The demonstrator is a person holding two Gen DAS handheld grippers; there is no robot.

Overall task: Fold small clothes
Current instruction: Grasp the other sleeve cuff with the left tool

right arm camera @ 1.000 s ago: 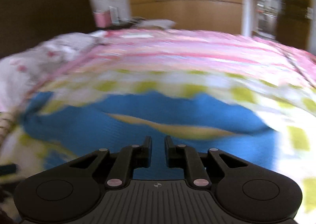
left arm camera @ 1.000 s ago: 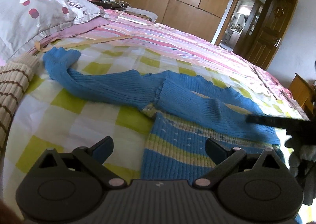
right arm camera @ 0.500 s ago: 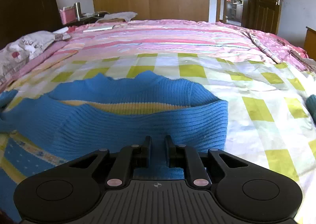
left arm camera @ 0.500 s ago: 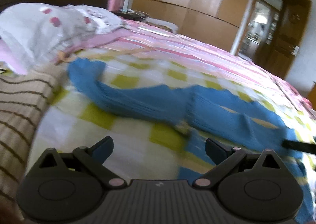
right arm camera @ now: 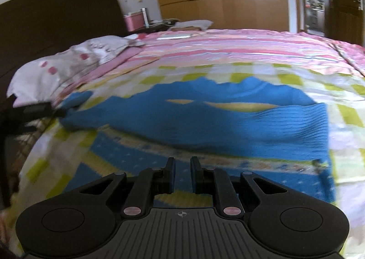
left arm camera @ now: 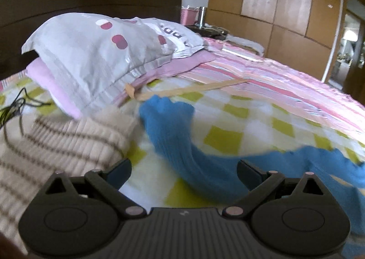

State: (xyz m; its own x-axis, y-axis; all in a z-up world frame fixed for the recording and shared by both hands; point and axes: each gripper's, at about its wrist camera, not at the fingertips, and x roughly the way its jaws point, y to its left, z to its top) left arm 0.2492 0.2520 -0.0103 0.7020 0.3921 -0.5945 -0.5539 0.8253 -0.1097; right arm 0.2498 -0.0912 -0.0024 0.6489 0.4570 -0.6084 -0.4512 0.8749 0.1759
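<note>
A small blue knit sweater (right arm camera: 216,122) with a striped yellow and blue body lies flat on the checked bedspread (right arm camera: 273,76). One sleeve is folded across the chest; the other sleeve (left arm camera: 171,126) stretches out toward the pillow. My left gripper (left arm camera: 183,168) is open and empty, low over that outstretched sleeve; it also shows at the left edge of the right wrist view (right arm camera: 29,113). My right gripper (right arm camera: 182,167) is nearly shut with a narrow gap, empty, above the sweater's striped hem.
A beige striped knit garment (left arm camera: 57,145) lies left of the sleeve. A grey dotted pillow (left arm camera: 102,46) and pink pillow sit by the dark headboard. A black cable (left arm camera: 13,108) lies at far left. Wooden wardrobes and a door stand behind the bed.
My left gripper has swung left along the outstretched sleeve toward the pillow. My right gripper has pulled back and up from the folded sleeve, so more of the sweater body shows.
</note>
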